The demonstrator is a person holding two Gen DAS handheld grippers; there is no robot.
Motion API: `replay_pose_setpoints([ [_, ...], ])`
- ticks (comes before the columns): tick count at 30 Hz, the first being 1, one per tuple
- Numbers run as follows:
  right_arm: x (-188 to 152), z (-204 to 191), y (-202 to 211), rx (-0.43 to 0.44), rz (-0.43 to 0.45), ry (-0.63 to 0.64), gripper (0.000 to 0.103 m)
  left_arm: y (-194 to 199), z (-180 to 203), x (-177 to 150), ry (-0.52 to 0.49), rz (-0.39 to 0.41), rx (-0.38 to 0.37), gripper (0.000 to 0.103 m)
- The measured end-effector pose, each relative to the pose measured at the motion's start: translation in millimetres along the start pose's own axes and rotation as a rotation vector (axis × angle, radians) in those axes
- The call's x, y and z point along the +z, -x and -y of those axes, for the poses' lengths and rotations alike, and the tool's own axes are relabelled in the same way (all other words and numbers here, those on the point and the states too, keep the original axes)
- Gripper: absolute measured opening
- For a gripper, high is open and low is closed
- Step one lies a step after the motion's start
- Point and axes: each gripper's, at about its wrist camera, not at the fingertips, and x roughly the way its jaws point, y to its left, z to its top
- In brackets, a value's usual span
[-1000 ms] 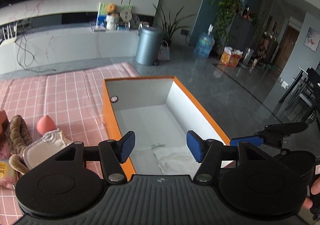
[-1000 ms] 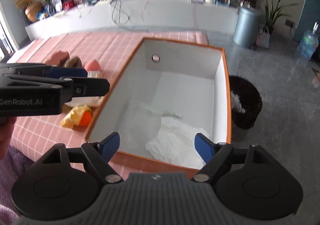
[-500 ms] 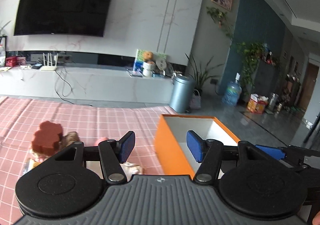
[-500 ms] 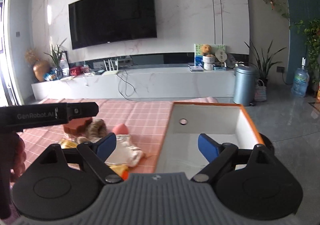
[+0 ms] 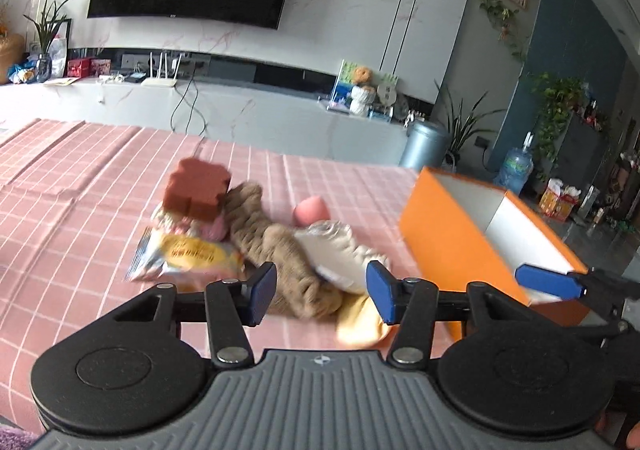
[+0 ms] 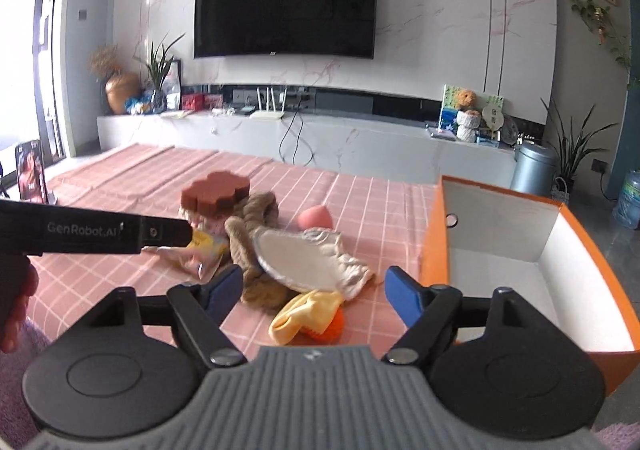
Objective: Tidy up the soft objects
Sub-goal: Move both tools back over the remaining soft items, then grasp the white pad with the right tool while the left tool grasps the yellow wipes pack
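A: What soft things lie on the pink checked tablecloth (image 6: 120, 177) of the table?

B: A loose heap, left of the orange cardboard box with white inside walls (image 6: 504, 226). A rust-brown, lobed sponge block (image 6: 215, 191) sits on top at the heap's far left. A tan braided knit band (image 5: 288, 254) runs through the middle. A flat white pad with a frilled cloth edge (image 6: 296, 262) lies across the band. A small pink egg-shaped sponge (image 6: 315, 217) sits just behind the pad, nearer the box.

A: Anything else?

B: A crinkled foil snack packet with yellow print (image 5: 188, 256) lies under the sponge block. A yellow cloth piece beside an orange ball (image 6: 308, 316) marks the heap's near edge.

A: And the left gripper (image 5: 322, 292)?

B: Its 2 blue-padded jaws have just been closing, yet stand spread with a clear gap. The band and yellow cloth show through that gap; nothing is pinched.

A: The right gripper (image 6: 316, 292)?

B: Its jaws have also just been closing, and stand wider apart. The heap's near edge shows between them, ungripped. A hand (image 6: 16, 306) shows at the left edge of the right wrist view.
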Motion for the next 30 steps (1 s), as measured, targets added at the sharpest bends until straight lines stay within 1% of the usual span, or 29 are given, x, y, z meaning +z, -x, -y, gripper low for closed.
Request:
replay_pose_setpoints([
  [1, -3, -3, -4, 0.0, -0.017, 0.006, 0.073, -1, -5, -5, -0.005, -0.015, 0.006, 0.051],
  [5, -12, -12, -27, 0.006, -0.089, 0.045, 0.061, -7, -18, -20, -0.035, -0.06, -0.011, 0.049],
  [7, -16, -15, -36, -0.002, -0.112, 0.062, 0.061, -10, -21, -26, -0.054, -0.072, -0.019, 0.046],
  [10, -14, -17, -50, -0.014, -0.128, 0.072, 0.06, -14, -24, -29, -0.063, -0.089, -0.029, 0.046],
  [14, -9, -18, -67, -0.023, -0.147, 0.088, 0.055, -19, -28, -33, -0.073, -0.088, -0.042, 0.046],
  [16, -6, -17, -76, -0.018, -0.152, 0.094, 0.054, -25, -33, -34, -0.078, -0.099, -0.04, 0.046],
  [20, 2, -13, -97, -0.017, -0.176, 0.099, 0.054, -40, -39, -30, -0.05, -0.119, -0.05, 0.046],
  [22, 6, -11, -107, 0.0, -0.19, 0.09, 0.054, -46, -42, -27, -0.031, -0.126, -0.053, 0.046],
  [24, 9, -14, -118, 0.018, -0.207, 0.113, 0.053, -53, -45, -25, -0.019, -0.134, -0.04, 0.046],
  [25, 9, -16, -123, 0.024, -0.211, 0.127, 0.052, -57, -46, -24, -0.02, -0.139, -0.032, 0.046],
  [26, 10, -17, -128, 0.027, -0.217, 0.139, 0.047, -60, -46, -23, -0.021, -0.144, -0.027, 0.046],
  [28, 10, -16, -139, 0.027, -0.236, 0.148, 0.04, -65, -48, -20, -0.012, -0.153, -0.034, 0.046],
  [30, 11, -12, -143, 0.026, -0.243, 0.124, 0.04, -68, -47, -16, 0.002, -0.154, -0.049, 0.046],
])
